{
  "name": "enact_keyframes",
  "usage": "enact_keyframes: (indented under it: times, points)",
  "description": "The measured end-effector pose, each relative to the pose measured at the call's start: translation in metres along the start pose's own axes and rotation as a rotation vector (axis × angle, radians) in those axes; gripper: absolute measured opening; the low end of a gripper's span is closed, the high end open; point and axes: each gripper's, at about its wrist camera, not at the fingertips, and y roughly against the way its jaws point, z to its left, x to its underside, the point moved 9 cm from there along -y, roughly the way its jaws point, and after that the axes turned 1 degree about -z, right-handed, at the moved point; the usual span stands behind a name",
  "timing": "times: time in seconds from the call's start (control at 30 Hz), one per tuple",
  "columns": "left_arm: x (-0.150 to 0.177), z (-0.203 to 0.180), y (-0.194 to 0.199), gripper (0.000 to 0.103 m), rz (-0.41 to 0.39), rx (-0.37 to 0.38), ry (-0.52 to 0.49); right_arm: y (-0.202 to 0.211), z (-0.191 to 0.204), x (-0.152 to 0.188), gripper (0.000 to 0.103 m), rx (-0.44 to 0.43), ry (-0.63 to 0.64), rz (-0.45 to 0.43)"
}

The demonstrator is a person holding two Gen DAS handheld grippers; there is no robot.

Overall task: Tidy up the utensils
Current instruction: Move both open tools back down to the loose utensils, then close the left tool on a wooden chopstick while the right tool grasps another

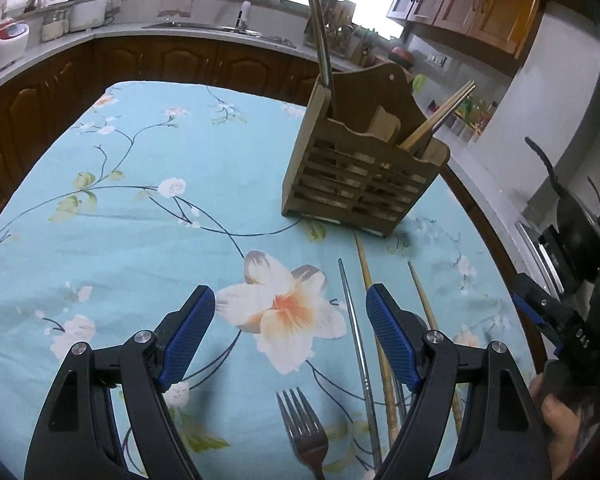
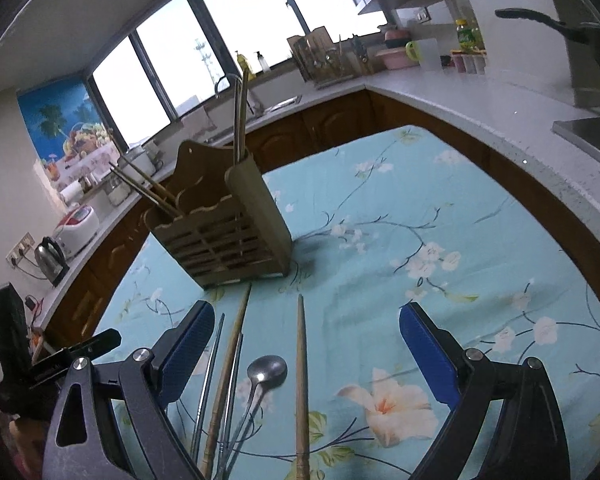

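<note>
Floral blue tablecloth bears a slatted wooden caddy; left gripper and right gripper both spread, empty

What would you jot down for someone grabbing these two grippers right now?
Left gripper: open, empty, over the tablecloth.
Right gripper: open, empty, above the loose utensils.
Wooden utensil holder: upright on the table, chopsticks already in two compartments.
Left to put away, lying before the holder: fork, spoon, wooden chopsticks, metal chopsticks.
</note>
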Motion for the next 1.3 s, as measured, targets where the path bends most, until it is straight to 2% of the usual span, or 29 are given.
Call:
enact_keyframes:
  times: [0.23, 0.33, 0.4, 0.53, 0.6, 0.87, 0.93, 0.97, 1.0, 1.17, 1.23, 1.3]
  points:
    - [0.004, -0.014, -0.019, 0.080, 0.046, -0.007, -0.040, -0.020, 0.003, 0.011, 0.093, 0.023, 0.040, 0.066]
    - [0.005, -0.020, -0.028, 0.079, 0.071, -0.006, -0.061, -0.031, 0.006, 0.013, 0.085, 0.026, 0.065, 0.098]
    - [0.005, -0.025, -0.033, 0.078, 0.084, -0.002, -0.077, -0.037, 0.006, 0.014, 0.073, 0.034, 0.079, 0.120]
    - [0.009, -0.033, -0.050, 0.056, 0.135, 0.001, -0.112, -0.053, 0.006, 0.018, 0.055, 0.042, 0.099, 0.167]
    - [0.012, -0.035, -0.059, 0.053, 0.163, 0.003, -0.119, -0.061, 0.006, 0.022, 0.050, 0.046, 0.112, 0.197]
    - [0.006, -0.047, -0.077, 0.053, 0.183, 0.027, -0.127, -0.076, 0.004, 0.025, 0.048, 0.051, 0.136, 0.228]
    - [0.002, -0.052, -0.082, 0.053, 0.184, 0.036, -0.129, -0.081, 0.004, 0.026, 0.044, 0.056, 0.139, 0.236]
    - [-0.001, -0.056, -0.086, 0.052, 0.183, 0.040, -0.133, -0.082, 0.003, 0.026, 0.038, 0.059, 0.143, 0.241]
    - [-0.004, -0.059, -0.089, 0.050, 0.183, 0.040, -0.137, -0.084, 0.004, 0.027, 0.033, 0.061, 0.146, 0.247]
    - [-0.011, -0.076, -0.114, 0.041, 0.207, 0.033, -0.181, -0.094, 0.008, 0.032, 0.031, 0.061, 0.169, 0.271]
    - [-0.009, -0.078, -0.126, 0.033, 0.231, 0.018, -0.199, -0.098, 0.010, 0.035, 0.030, 0.055, 0.178, 0.285]
    - [-0.010, -0.079, -0.133, 0.029, 0.229, -0.003, -0.218, -0.101, 0.013, 0.035, 0.030, 0.068, 0.210, 0.284]
